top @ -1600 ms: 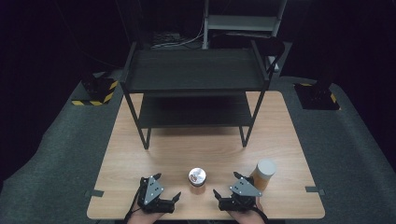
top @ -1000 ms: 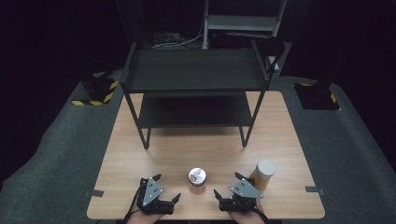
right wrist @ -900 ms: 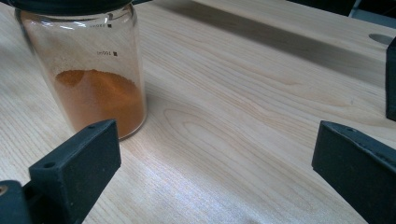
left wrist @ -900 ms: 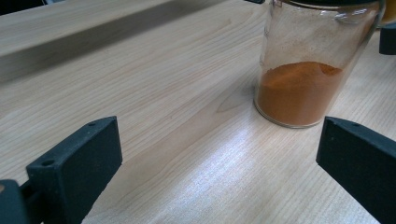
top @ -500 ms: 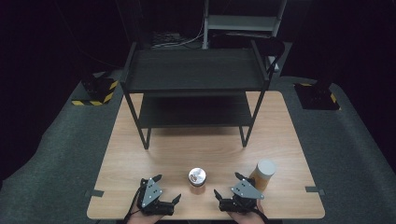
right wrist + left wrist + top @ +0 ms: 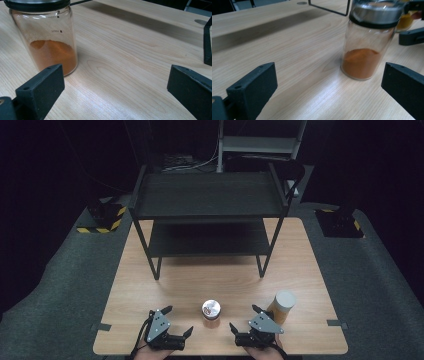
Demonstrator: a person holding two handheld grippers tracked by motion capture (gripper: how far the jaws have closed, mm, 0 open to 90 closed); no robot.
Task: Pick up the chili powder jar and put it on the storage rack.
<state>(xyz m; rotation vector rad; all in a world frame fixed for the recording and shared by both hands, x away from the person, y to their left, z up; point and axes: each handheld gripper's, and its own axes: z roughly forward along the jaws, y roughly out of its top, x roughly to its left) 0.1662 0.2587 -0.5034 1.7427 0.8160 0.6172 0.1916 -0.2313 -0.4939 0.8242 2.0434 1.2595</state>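
Note:
A small glass jar [image 6: 211, 314] with a metal lid and orange powder stands upright near the table's front edge, between my two grippers. My left gripper [image 6: 178, 320] sits just left of it, open and holding nothing. In the left gripper view the jar [image 6: 362, 47] stands ahead and to the right of the open gripper [image 6: 328, 85]. My right gripper [image 6: 243, 316] rests just right of the jar, also open and holding nothing. The right gripper view puts the jar [image 6: 50, 45] at the far left, beyond the left jaw of the gripper [image 6: 116, 87].
A taller jar [image 6: 282, 306] with a pale lid and orange contents stands right beside my right gripper. A black two-tier metal shelf rack [image 6: 207, 215] occupies the far half of the wooden table [image 6: 220, 280]. Bare wood lies between rack and jars.

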